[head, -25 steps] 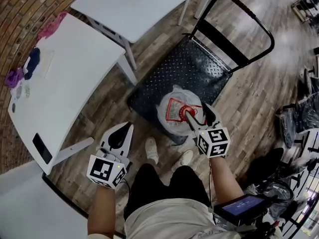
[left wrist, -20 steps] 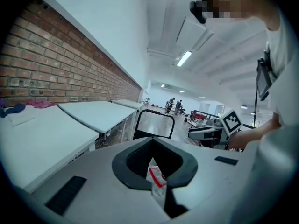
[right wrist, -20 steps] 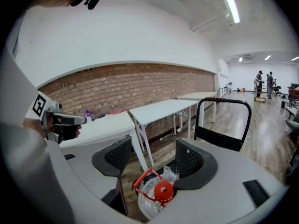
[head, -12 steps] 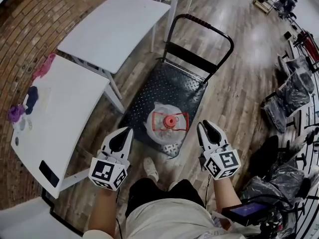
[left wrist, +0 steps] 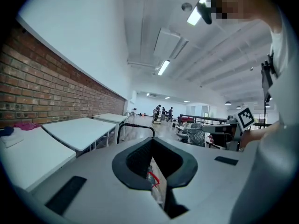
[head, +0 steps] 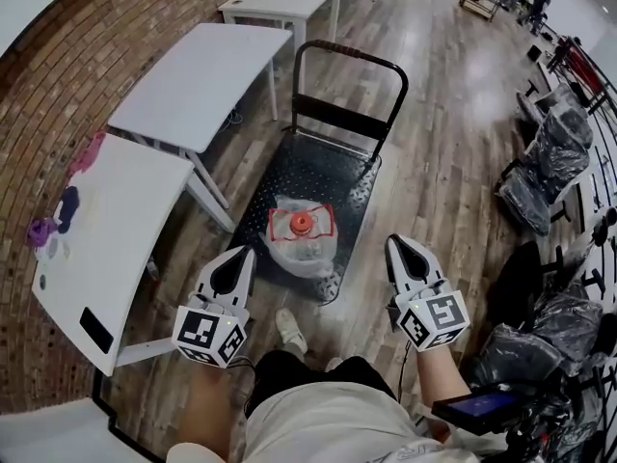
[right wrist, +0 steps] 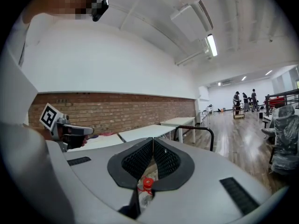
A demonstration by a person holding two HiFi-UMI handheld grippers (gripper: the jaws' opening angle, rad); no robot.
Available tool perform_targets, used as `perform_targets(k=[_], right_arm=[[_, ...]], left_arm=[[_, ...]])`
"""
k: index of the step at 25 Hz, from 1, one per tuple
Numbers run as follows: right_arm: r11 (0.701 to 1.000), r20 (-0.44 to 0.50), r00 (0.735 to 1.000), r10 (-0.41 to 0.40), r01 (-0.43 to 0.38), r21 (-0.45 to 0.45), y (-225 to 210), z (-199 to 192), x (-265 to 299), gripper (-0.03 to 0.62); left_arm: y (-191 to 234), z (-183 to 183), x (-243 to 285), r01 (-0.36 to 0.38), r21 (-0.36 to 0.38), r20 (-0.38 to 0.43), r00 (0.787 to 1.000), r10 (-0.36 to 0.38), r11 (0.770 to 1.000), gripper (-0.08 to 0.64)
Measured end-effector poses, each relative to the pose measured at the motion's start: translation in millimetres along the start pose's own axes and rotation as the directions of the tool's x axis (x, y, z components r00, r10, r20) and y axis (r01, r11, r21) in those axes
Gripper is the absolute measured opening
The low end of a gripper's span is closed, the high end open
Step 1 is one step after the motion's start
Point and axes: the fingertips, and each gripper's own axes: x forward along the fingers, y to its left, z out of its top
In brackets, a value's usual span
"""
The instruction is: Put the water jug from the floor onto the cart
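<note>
The water jug point(head: 301, 244), clear with a red cap and a red-edged label, stands on the near end of the black cart point(head: 323, 172). Neither gripper touches it. In the head view my left gripper point(head: 245, 253) hangs to the jug's lower left, shut and empty. My right gripper point(head: 393, 243) hangs to the jug's lower right, its jaws closing until the tips meet, with nothing between them. The left gripper point(left wrist: 152, 141) points level at the cart handle point(left wrist: 135, 125). Below the right gripper point(right wrist: 153, 141), the jug's red cap point(right wrist: 148, 183) shows through the gap.
White tables point(head: 198, 85) point(head: 106, 225) line the brick wall point(head: 58, 56) left of the cart. Plastic-wrapped chairs point(head: 549, 152) stand at the right. My shoe point(head: 289, 326) is just in front of the cart. A lit screen point(head: 477, 408) hangs at lower right. People stand far down the hall point(right wrist: 245, 101).
The right gripper has come off the jug's cap, risen, drawn back and closed. The left gripper rose too. The jug stays on the cart, now farther below.
</note>
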Motion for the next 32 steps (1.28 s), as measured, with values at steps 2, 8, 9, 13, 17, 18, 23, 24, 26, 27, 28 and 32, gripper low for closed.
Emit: perform_targets(k=[2, 8, 9, 13, 17, 18, 23, 24, 26, 27, 28, 32], right_arm=[[1.000, 0.016, 1.000, 0.005, -0.005, 0.007, -4.5, 4.4, -24.5, 0.006], [1.000, 0.037, 0.999, 0.018, -0.018, 0.008, -7.2, 0.5, -90.9, 0.003], [1.000, 0.038, 0.999, 0.019, -0.019, 0.013, -7.3, -2.2, -100.1, 0.003], [0.999, 0.045, 0.999, 0.023, -0.025, 0.047, -3.6, -6.6, -132.4, 0.003], [0.999, 0.055, 0.998, 0.036, -0.037, 0.027, 7.5, 1.8, -156.8, 0.003], [0.999, 0.059, 0.998, 0.036, -0.037, 0.017, 9.6, 5.9, -161.7, 0.003], [0.999, 0.084, 0.996, 0.010, -0.005, -0.050, 15.5, 26.8, -178.0, 0.003], [0.998, 0.087, 0.996, 0.000, 0.006, -0.068, 17.2, 29.9, -179.4, 0.003], [0.995, 0.090, 0.996, -0.010, 0.019, -0.097, 23.8, 35.6, -178.7, 0.003], [0.994, 0.091, 0.996, -0.011, 0.020, -0.104, 28.9, 38.4, -176.9, 0.002], [0.994, 0.091, 0.996, -0.009, 0.018, -0.108, 35.1, 41.1, -174.3, 0.002], [0.991, 0.075, 0.997, 0.001, 0.009, -0.133, 65.3, 48.3, -158.9, 0.003]], left_arm=[[-23.3, -4.0, -8.2, -0.002, 0.006, -0.004, 1.000, 0.002, 1.000, 0.000], [-89.4, -8.6, -39.1, 0.011, 0.046, -0.014, 1.000, -0.010, 0.999, 0.000], [-98.4, -7.4, -44.4, 0.012, 0.055, -0.014, 1.000, -0.012, 0.998, 0.000], [-128.0, 1.0, -65.5, 0.015, 0.084, -0.006, 1.000, -0.015, 0.996, 0.000], [-143.5, 9.0, -84.5, 0.015, 0.093, 0.008, 1.000, -0.016, 0.996, 0.000], [-144.9, 10.9, -87.3, 0.017, 0.090, 0.013, 1.000, -0.018, 0.996, 0.000], [-151.1, 20.1, -96.4, 0.043, 0.091, 0.046, 0.998, -0.048, 0.995, 0.000], [-151.2, 21.8, -98.5, 0.048, 0.093, 0.052, 0.997, -0.053, 0.995, 0.000], [-147.6, 24.7, -103.6, 0.054, 0.091, 0.063, 0.996, -0.060, 0.994, 0.000], [-143.7, 25.9, -107.0, 0.056, 0.087, 0.068, 0.996, -0.062, 0.995, 0.000], [-138.5, 27.2, -111.4, 0.057, 0.082, 0.072, 0.995, -0.063, 0.995, 0.000], [-104.0, 32.3, -134.8, 0.036, 0.060, 0.093, 0.995, -0.041, 0.998, 0.001]])
